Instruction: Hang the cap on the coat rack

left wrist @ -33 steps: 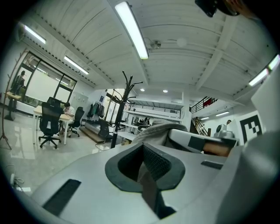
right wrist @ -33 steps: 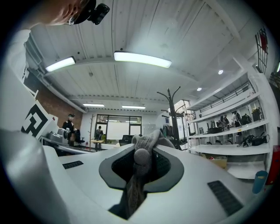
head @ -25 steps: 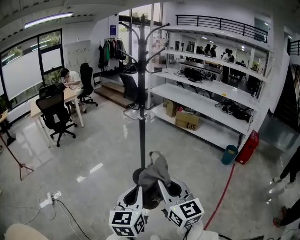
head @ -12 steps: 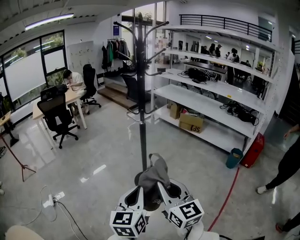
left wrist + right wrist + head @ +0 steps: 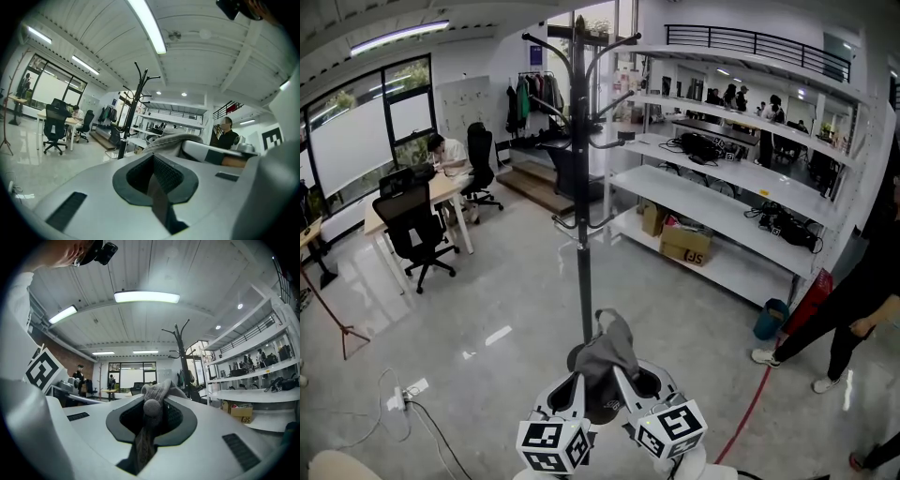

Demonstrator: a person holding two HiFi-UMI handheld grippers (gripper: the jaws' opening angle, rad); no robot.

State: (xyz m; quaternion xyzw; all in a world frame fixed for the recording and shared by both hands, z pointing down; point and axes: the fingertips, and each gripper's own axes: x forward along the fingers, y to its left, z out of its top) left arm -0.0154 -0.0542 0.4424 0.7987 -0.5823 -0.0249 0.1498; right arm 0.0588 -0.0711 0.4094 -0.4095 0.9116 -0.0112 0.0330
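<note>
- Your two claws — left gripper (image 5: 577, 386), right gripper (image 5: 624, 381) — each clamp the one grey cap (image 5: 606, 349), just before the single coat rack (image 5: 583, 187).
- Lettering on the box (image 5: 682, 246) behind the rack: unreadable.

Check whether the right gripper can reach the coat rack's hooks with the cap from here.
Probably yes: the right gripper, jaws shut on the cap, is close to the coat rack with nothing between, though it must lift well higher.

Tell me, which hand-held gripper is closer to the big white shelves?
Right. Both grip the cap. The right hand-held gripper is on the side of the shelves; the left hand-held gripper is beside it, toward the desk.
</note>
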